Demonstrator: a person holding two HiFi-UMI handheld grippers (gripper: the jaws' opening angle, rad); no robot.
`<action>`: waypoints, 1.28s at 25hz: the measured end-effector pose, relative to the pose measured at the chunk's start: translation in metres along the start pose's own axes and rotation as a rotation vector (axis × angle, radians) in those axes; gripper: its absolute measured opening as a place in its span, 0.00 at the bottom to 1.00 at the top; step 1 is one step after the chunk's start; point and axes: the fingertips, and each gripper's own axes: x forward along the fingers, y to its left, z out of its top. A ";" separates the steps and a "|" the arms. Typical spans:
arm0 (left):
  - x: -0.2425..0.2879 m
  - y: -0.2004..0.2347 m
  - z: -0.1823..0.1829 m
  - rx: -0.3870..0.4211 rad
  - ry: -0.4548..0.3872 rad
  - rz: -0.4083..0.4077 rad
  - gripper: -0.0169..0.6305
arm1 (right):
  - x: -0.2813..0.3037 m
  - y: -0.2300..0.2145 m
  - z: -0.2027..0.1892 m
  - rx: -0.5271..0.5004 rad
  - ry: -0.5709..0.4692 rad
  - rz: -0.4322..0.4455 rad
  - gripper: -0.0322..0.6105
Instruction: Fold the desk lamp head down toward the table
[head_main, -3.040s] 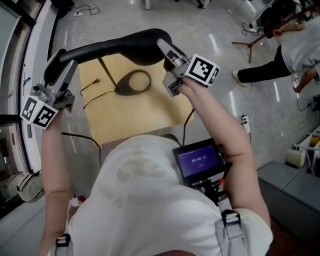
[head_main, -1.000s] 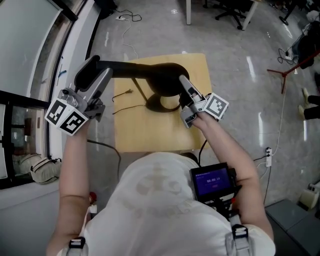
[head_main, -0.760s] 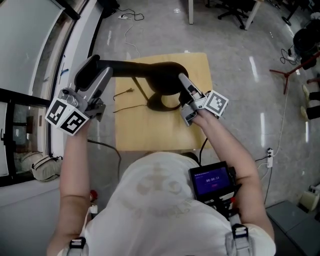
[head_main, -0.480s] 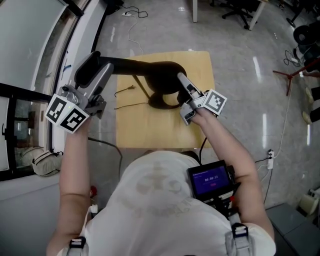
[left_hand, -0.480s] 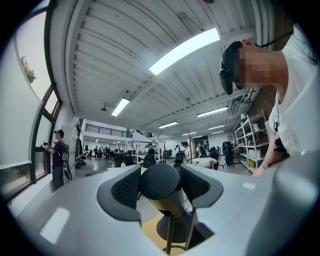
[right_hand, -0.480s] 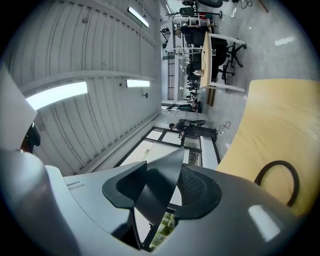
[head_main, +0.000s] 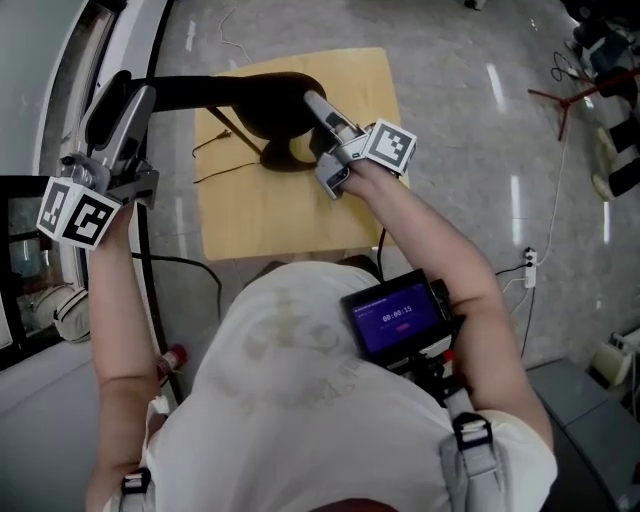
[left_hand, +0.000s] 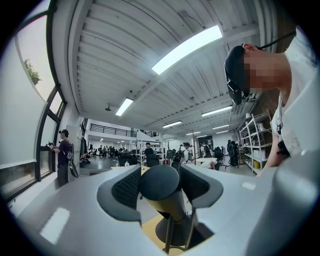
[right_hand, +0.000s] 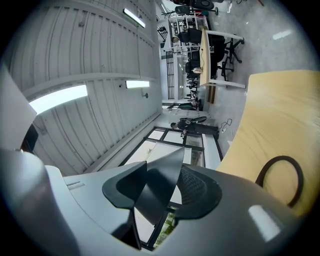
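Crosswise, the black tubular lamp arm (head_main: 190, 92) spans from the left tool (left_hand: 161, 186), clenched on its end, to the right tool (right_hand: 162, 192) gripping the rim of the black dome-shaped desk lamp head (head_main: 268, 102), pale wooden counter (head_main: 290, 210) beneath

The desk lamp (head_main: 262, 98) is showing matte black, the table (head_main: 290, 215) pale yellow wood — the left gripper (head_main: 118, 100) and right gripper (head_main: 314, 103) are wearing grey, their 2 cubes (head_main: 78, 210) carrying black-and-white squares.

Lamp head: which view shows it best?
Head view: most of the black lamp head shows over the table. Right gripper view gives only its thin edge between the jaws; left gripper view only the lamp arm's rounded end.
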 end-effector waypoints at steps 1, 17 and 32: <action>0.000 0.000 0.000 -0.003 -0.002 0.005 0.40 | -0.001 0.000 0.000 -0.001 0.002 0.000 0.35; -0.002 0.002 0.000 -0.034 -0.035 0.106 0.40 | 0.000 0.006 0.002 -0.086 0.053 0.025 0.38; -0.008 0.005 0.000 -0.052 -0.069 0.157 0.43 | -0.018 -0.023 0.012 -0.121 0.052 -0.102 0.45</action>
